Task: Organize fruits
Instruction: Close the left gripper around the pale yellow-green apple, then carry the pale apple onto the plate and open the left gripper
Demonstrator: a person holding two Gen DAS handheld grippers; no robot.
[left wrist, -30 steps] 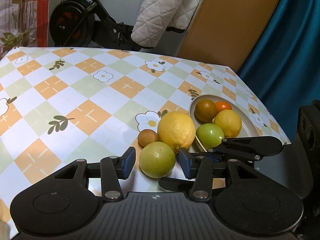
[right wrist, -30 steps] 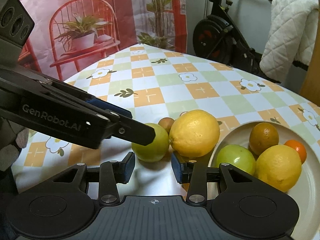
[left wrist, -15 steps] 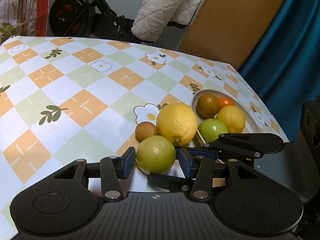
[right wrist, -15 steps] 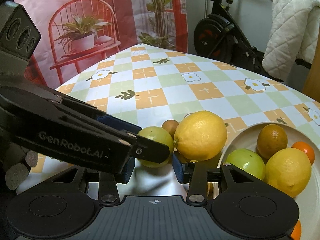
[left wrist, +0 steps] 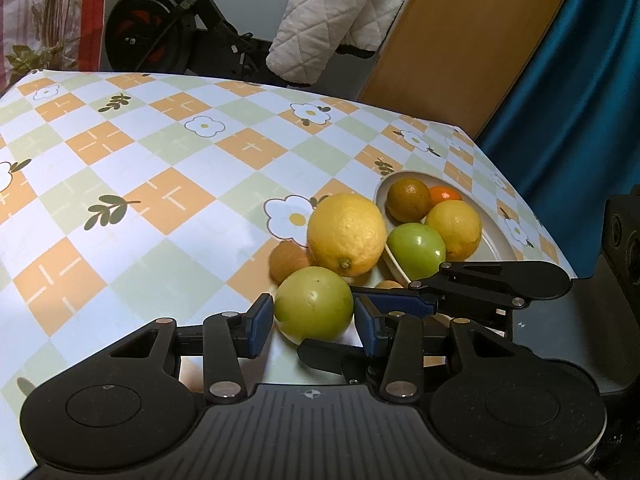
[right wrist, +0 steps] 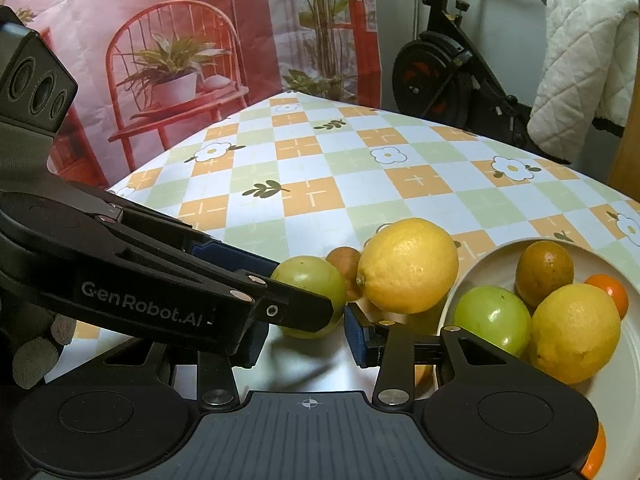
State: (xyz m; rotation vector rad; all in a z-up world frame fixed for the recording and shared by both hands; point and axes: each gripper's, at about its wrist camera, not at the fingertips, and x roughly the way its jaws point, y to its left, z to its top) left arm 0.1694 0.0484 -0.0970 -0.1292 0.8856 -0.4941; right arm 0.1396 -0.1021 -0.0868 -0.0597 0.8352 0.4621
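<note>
A green fruit [left wrist: 316, 300] lies on the checked tablecloth between the blue pads of my left gripper [left wrist: 313, 320]. Its jaws are closing and both pads touch the fruit's sides. Right behind it lie a big lemon [left wrist: 346, 234] and a small brown fruit [left wrist: 288, 260]. In the right wrist view the left gripper [right wrist: 298, 288] crosses from the left over the same green fruit [right wrist: 316, 276]. My right gripper [right wrist: 306, 340] stands open just in front of it, with only bare cloth between its pads.
A white bowl [left wrist: 496, 240] at the right holds another green fruit [left wrist: 416, 246], a lemon [left wrist: 454, 228], a dark orange [left wrist: 408, 200] and a small orange [left wrist: 444, 194]. The right gripper's fingers [left wrist: 500, 280] reach in beside the bowl. An exercise bike stands beyond the table.
My left gripper slid forward around the green fruit and its jaws narrowed until the pads met it. The right gripper has hardly moved.
</note>
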